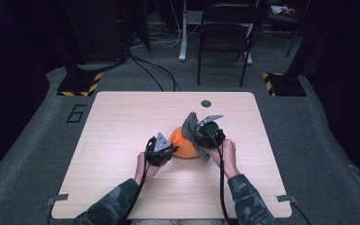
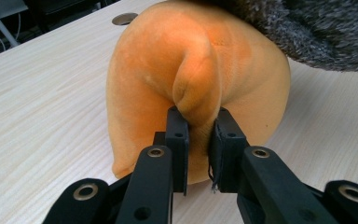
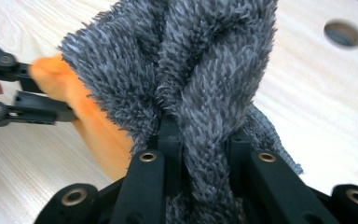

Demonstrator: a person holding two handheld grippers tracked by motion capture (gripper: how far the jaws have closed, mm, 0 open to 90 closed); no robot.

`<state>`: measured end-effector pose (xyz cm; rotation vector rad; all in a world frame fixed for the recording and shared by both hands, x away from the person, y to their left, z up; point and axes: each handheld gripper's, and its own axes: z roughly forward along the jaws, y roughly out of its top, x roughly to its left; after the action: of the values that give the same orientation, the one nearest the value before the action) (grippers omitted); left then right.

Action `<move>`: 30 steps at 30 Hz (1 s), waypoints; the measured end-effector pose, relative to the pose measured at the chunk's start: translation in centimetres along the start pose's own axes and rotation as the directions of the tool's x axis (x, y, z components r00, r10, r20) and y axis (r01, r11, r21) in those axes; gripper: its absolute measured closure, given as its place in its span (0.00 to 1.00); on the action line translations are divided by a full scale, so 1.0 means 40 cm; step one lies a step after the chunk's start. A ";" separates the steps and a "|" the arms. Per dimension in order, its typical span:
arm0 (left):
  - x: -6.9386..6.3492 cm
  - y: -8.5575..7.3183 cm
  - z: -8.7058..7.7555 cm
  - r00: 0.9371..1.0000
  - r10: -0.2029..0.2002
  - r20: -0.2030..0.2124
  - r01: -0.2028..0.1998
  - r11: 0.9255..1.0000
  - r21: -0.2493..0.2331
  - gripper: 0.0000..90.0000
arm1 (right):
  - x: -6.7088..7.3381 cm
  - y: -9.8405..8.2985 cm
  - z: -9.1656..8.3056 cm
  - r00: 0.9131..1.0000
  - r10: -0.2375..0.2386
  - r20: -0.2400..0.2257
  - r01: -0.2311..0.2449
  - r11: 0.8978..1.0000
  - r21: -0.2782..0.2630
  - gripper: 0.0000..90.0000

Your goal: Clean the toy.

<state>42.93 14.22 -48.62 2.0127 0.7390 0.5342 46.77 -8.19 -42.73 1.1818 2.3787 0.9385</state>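
In the high view, an orange cloth (image 1: 183, 145) is seen just below the centre of the frame on the pale wooden table (image 1: 122, 122), with a grey fluffy cloth (image 1: 193, 129) draped over its right side and lifted at its upper end. The left gripper (image 1: 168, 151) is set against the orange cloth's left edge and the right gripper (image 1: 202, 133) against the grey cloth; the two are probably held this way so that one cloth can be peeled from the other while the lower one is kept pinned. No container is seen on the table; a small round hole (image 1: 206, 103) lies in the board above the cloths. In the left gripper view, a raised fold of the orange cloth (image 2: 200, 93) is pinched between the closed jaws at lower centre, and the grey cloth (image 2: 326, 32) overhangs at the upper right. In the right gripper view, a thick bunch of the grey cloth (image 3: 200, 79) is clamped between the jaws and rises through the centre of the frame; the orange cloth (image 3: 98, 130) shows beneath it at the left, where the left gripper (image 3: 51, 100) is seen gripping it, and the hole (image 3: 343, 33) sits at the upper right.
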 end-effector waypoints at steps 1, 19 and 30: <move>0.001 0.000 0.001 1.000 -0.004 -0.001 0.003 1.000 -0.005 0.88 | -0.008 -0.004 0.003 1.000 0.013 0.001 -0.013 1.000 0.007 0.83; 0.011 0.002 0.004 1.000 -0.019 0.012 0.019 1.000 -0.010 0.88 | -0.099 -0.088 0.084 0.990 0.123 0.069 -0.134 0.977 0.169 0.83; 0.022 -0.002 0.002 0.999 -0.050 -0.001 0.050 0.998 -0.026 0.88 | -0.121 -0.058 0.007 0.985 0.152 0.078 -0.159 0.983 0.090 0.83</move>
<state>43.62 14.81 -48.67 1.9650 0.7780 0.5136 48.50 -12.95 -44.54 1.4305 2.3257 0.8214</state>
